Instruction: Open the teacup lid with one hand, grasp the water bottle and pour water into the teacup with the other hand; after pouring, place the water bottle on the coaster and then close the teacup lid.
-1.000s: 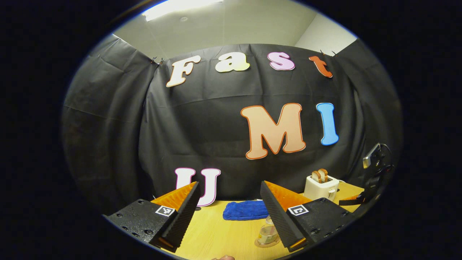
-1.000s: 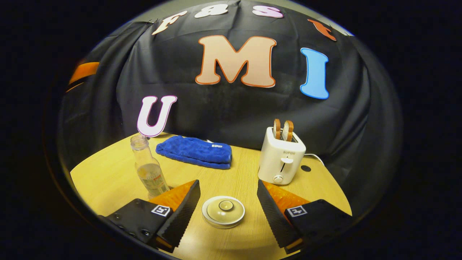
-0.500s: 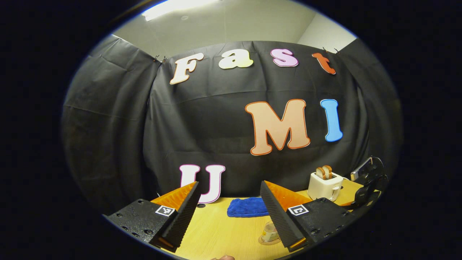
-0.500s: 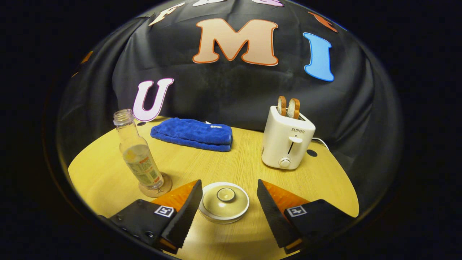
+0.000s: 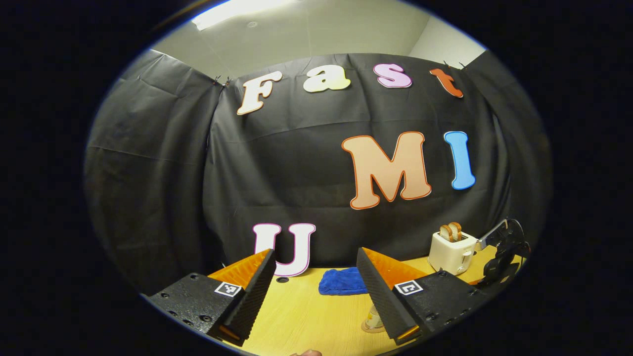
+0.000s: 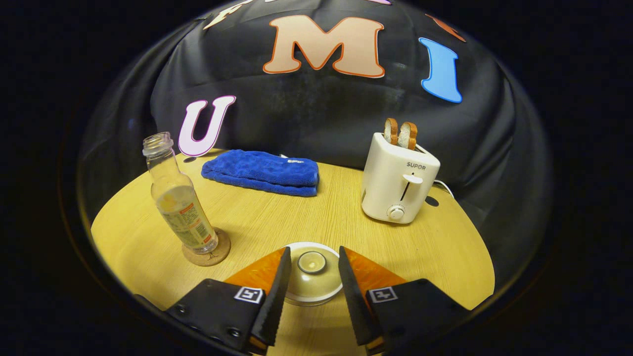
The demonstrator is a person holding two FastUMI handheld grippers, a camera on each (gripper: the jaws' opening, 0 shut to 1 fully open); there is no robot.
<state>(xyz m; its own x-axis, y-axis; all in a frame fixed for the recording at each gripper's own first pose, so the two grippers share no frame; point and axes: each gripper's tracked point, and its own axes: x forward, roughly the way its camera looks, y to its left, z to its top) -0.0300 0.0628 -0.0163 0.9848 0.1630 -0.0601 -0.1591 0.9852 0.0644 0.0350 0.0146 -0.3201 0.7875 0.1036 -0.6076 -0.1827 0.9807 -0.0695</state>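
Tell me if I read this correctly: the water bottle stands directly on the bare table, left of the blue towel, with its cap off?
Not quite. In the right gripper view the water bottle stands on the round coaster, not on the bare table. The rest holds: it is left of the blue towel and its cap is off.

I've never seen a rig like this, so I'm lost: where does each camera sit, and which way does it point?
Left gripper view: rides the left tool, facing nearly level at the black cloth wall; its two spread fingers show below.
Right gripper view: rides the right tool, tilted down at the cream round teacup lid between its fingers.
Both show the folded blue towel and white toaster.
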